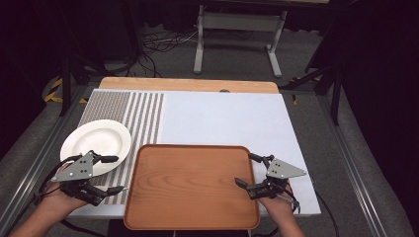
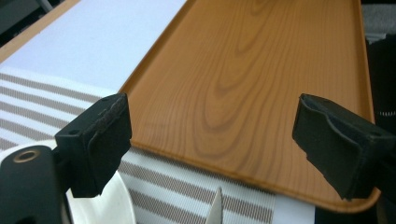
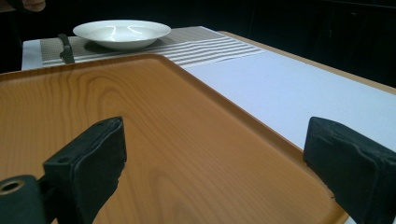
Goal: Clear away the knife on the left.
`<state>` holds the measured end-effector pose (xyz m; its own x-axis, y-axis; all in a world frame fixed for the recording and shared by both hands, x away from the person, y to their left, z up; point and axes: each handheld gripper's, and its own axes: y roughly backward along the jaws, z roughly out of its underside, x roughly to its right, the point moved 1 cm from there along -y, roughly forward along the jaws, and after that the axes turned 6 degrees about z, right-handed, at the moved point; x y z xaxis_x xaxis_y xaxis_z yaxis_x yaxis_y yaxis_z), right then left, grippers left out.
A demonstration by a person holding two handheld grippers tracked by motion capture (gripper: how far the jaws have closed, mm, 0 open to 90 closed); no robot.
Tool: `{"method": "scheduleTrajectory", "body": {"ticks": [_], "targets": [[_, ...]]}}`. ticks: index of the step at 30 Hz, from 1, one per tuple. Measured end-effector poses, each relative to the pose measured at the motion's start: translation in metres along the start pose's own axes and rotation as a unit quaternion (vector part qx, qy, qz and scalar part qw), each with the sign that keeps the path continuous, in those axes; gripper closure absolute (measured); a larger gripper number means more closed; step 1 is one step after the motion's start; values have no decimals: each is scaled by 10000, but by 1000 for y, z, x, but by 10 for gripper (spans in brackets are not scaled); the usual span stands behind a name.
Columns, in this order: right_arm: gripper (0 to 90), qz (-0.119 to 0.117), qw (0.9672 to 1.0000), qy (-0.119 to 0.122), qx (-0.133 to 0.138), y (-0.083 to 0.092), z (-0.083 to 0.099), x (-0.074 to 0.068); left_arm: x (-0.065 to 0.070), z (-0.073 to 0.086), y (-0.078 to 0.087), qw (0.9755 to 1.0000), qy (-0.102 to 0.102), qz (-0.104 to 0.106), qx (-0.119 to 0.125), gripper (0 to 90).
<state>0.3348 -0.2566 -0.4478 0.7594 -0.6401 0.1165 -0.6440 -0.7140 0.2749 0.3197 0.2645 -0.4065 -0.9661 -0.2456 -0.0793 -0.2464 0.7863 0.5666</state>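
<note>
A brown wooden tray [image 1: 192, 185] lies empty at the table's near edge. Left of it, a white deep plate [image 1: 96, 143] rests on the striped part of the mat. My left gripper [image 1: 117, 174] is open between the plate and the tray's left rim. In the left gripper view its jaws [image 2: 212, 144] stand wide apart facing the tray [image 2: 261, 84], with the plate's rim [image 2: 107, 205] just below the left jaw. My right gripper [image 1: 245, 169] is open at the tray's right rim. In the right gripper view its jaws [image 3: 219, 158] straddle that rim of the tray [image 3: 140, 121], holding nothing.
A white mat [image 1: 222, 118] with a brown-striped band [image 1: 143, 116] covers the wooden tabletop [image 1: 188, 85]. The plate [image 3: 121, 31] sits beyond the tray's far side in the right gripper view. Metal rails run along both table sides. Cables and a frame stand on the floor behind.
</note>
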Motion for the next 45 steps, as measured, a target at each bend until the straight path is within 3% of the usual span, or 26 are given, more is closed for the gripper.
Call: {"method": "scheduleTrajectory", "body": {"ticks": [8, 14, 19, 28, 37, 38, 41, 43, 45], "targets": [[67, 0, 10000, -27, -11, -1, 0, 0, 0, 6, 11, 9988, -155, -38, -458, 152], [67, -15, 10000, -23, -29, -2, 0, 0, -2, 11, 20, 9970, -164, 53, -754, 193], [67, -35, 10000, -29, -34, -3, 1, 1, -4, 17, 26, 9933, -216, 163, -1127, 218], [67, -56, 10000, -26, -69, -4, 1, 0, -5, 23, 33, 9883, -210, 237, -1493, 240], [67, -98, 9999, -15, -109, -5, 2, -1, -6, 32, 37, 9779, -321, 230, -2055, 255], [68, -91, 9999, -4, -109, -5, 2, -1, -6, 34, 38, 9758, -327, 193, -2155, 263], [68, -92, 9999, 6, -97, -5, 1, -1, -6, 36, 38, 9739, -392, 215, -2224, 287], [68, -91, 9999, 0, -104, -6, 2, -1, -7, 39, 38, 9707, -423, 195, -2358, 290], [69, -96, 9999, 5, -116, -6, 2, -1, -7, 41, 38, 9696, -420, 203, -2401, 301]]}}
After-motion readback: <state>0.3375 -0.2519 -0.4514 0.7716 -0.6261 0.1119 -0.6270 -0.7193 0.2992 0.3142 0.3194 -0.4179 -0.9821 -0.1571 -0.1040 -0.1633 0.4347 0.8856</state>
